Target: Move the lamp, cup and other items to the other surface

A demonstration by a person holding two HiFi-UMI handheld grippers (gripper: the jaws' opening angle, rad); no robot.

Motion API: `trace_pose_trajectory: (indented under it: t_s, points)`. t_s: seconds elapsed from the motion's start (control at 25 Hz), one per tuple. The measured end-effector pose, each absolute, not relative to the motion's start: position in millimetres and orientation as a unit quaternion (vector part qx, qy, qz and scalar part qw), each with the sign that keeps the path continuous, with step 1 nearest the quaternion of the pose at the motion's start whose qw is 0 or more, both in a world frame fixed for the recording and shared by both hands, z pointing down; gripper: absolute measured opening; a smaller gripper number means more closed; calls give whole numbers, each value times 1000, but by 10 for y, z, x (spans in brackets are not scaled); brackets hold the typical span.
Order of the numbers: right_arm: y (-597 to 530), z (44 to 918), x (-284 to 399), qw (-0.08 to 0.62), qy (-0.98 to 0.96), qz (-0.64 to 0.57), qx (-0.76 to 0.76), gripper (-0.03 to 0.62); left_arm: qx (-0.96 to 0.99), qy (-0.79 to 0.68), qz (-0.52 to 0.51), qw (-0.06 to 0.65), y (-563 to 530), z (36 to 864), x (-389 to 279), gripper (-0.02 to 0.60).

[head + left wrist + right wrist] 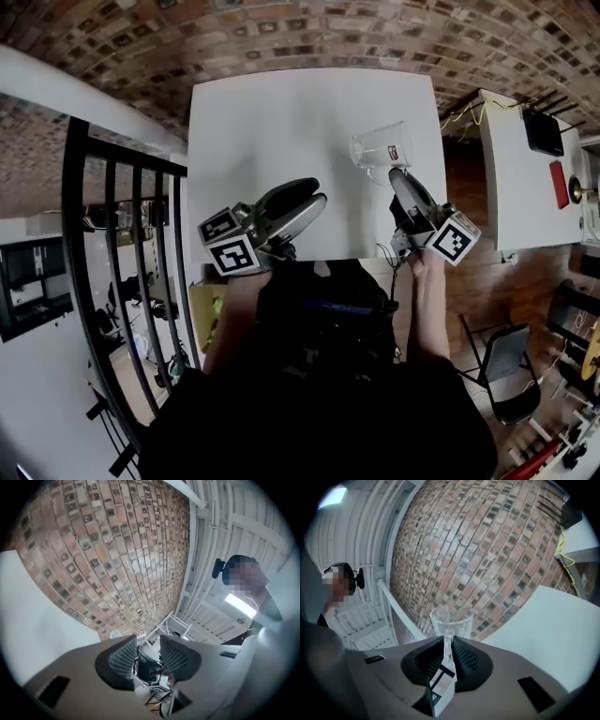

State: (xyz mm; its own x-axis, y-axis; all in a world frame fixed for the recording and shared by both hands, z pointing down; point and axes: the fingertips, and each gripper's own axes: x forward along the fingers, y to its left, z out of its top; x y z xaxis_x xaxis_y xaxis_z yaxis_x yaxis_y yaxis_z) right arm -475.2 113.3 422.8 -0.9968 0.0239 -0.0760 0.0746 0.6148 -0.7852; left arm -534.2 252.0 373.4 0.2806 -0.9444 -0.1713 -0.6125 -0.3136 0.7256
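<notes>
Right hand-held gripper [449, 644] pointing level, forearm outstretched, pinching the handle of a clear glass cup [451, 618] over the white rectangular desk's [281, 112] right side, left hand-held gripper [147, 645] spread, empty, over the desk's near edge

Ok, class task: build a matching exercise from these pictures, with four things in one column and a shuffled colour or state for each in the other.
1 left hand-held gripper
2 right hand-held gripper
3 cup
4 railing

A black bars
B clear glass
C jaws apart, empty
D shut on a handle

Pairs: 1-C; 2-D; 3-B; 4-A
</notes>
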Motion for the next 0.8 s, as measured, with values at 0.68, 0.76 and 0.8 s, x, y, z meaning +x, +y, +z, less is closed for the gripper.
trace_pose_trajectory:
  t_s: [0.68,0.76,0.8]
  points:
    - [1772,3826,-2615,183,878,-410,-166,64,847,-333,-275,310,2698,3610,-3959,153]
    - [1785,3773,-2395,195,876,-403,-180,64,854,-318,-270,310,2654,3564,-3791,153]
    - [1786,3741,-2284,202,875,-399,-187,63,858,-311,-267,310,2628,3536,-3703,153]
